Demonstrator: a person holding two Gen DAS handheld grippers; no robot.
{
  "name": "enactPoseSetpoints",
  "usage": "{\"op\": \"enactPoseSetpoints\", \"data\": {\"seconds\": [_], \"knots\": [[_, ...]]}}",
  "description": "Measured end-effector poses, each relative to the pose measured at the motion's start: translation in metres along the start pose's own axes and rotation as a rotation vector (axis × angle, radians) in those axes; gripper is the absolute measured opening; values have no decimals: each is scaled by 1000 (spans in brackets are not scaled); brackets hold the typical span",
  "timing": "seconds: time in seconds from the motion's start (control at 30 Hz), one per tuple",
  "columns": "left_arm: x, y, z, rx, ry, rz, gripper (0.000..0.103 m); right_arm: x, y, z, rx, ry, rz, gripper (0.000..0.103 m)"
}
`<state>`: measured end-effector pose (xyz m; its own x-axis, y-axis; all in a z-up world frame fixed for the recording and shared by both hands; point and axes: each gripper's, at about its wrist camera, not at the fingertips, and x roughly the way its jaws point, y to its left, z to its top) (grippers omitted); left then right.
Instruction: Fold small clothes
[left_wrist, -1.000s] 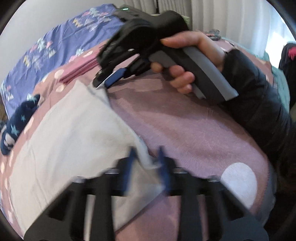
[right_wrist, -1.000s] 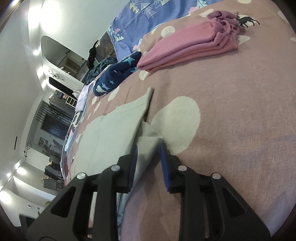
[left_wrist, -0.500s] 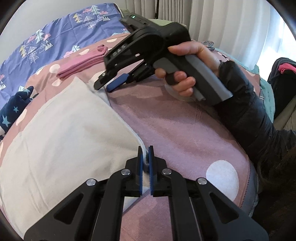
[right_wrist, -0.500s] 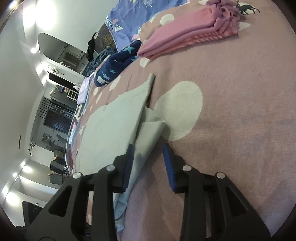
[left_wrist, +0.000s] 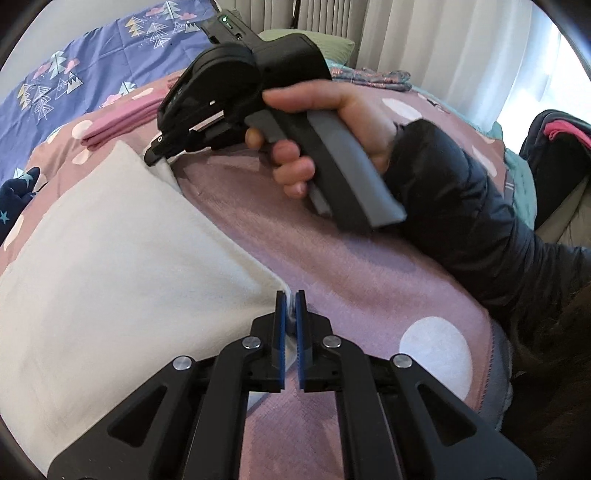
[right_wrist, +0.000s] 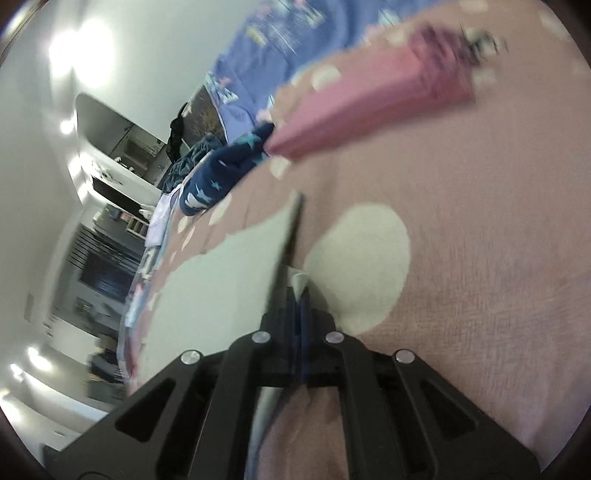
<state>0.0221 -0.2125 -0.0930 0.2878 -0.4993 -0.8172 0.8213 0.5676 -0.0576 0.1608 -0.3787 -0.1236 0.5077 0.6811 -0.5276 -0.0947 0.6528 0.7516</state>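
A pale grey-white garment (left_wrist: 122, 266) lies flat on the mauve dotted bedspread (left_wrist: 351, 266). My left gripper (left_wrist: 290, 306) is shut on the garment's near right corner. My right gripper (left_wrist: 159, 157) shows in the left wrist view at the garment's far right corner, held by a hand, its jaws closed on the cloth. In the right wrist view the garment (right_wrist: 221, 280) stretches away to the left and my right gripper (right_wrist: 297, 295) is shut on its corner, which pokes up between the pads. That view is blurred.
A folded pink garment (left_wrist: 122, 118) (right_wrist: 369, 107) and a navy star-print garment (left_wrist: 14, 195) (right_wrist: 221, 173) lie further up the bed. A blue patterned quilt (left_wrist: 74, 74) covers the far side. Dark clothes (left_wrist: 554, 147) lie at the right edge.
My left gripper closed on the near corner about half a second ago and holds it. My right gripper, open around the far corner before, has now shut on it.
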Motion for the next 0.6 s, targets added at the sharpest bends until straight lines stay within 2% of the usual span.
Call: {"op": "enactPoseSetpoints", "data": {"seconds": [0.07,0.2,0.27,0.3,0.33,0.37,0.4,0.47,0.53,0.6], "knots": [[-2,3,-2,-19,-6,-13,4,-6,-2,1,16,3,45,6],[-8,2,-3,-17,-16,-35,4,-10,7,-2,-30,43,99,43],[-8,-1,-4,-6,-18,-38,4,-3,20,-4,-92,60,91,55],[-7,-1,-4,-6,-16,-38,4,1,26,-7,-126,64,66,56],[-5,-1,-4,-9,-13,-41,4,5,32,-11,-164,52,9,54],[-1,0,-5,-14,-7,-45,4,8,35,-13,-185,24,-61,32],[0,0,-5,-14,-3,-46,4,11,37,-15,-193,-3,-113,4],[2,2,-5,-15,-2,-50,4,0,43,-17,-204,-85,-64,4],[1,4,-6,-26,-12,-63,4,-23,62,-21,-285,-172,-7,4],[2,6,-7,-29,-12,-70,4,-27,70,-25,-352,-193,-36,4]]}}
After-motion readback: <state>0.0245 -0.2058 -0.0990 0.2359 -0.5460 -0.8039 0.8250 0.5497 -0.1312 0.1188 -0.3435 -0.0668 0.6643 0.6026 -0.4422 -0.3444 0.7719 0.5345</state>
